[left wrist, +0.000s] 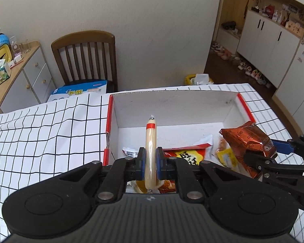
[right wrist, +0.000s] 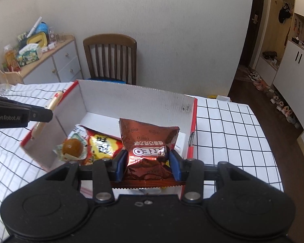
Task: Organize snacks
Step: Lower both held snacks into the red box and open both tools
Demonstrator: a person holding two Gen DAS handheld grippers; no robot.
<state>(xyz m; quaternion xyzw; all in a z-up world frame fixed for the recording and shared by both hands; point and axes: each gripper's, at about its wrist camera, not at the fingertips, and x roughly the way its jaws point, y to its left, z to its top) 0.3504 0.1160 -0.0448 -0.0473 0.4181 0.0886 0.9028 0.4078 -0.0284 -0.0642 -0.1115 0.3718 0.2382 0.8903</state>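
Note:
My left gripper (left wrist: 151,163) is shut on a pale sausage stick (left wrist: 151,141) with a red band, held upright over the near left part of the white cardboard box (left wrist: 172,103). My right gripper (right wrist: 148,162) is shut on a copper-brown Oreo bag (right wrist: 148,137), held over the box's near right side; the bag also shows in the left wrist view (left wrist: 245,141). Inside the box (right wrist: 131,95) lie a yellow-and-red snack bag (right wrist: 103,147) and a packaged brown egg (right wrist: 73,146). The sausage (right wrist: 55,101) and the left gripper (right wrist: 20,115) appear at the left of the right wrist view.
The box has red edges and sits on a white checked tablecloth (left wrist: 40,131). A wooden chair (left wrist: 87,56) stands behind the table with a blue-and-white carton (left wrist: 79,91) on it. A sideboard (right wrist: 56,60) with clutter stands left; cabinets (left wrist: 273,40) and shoes right.

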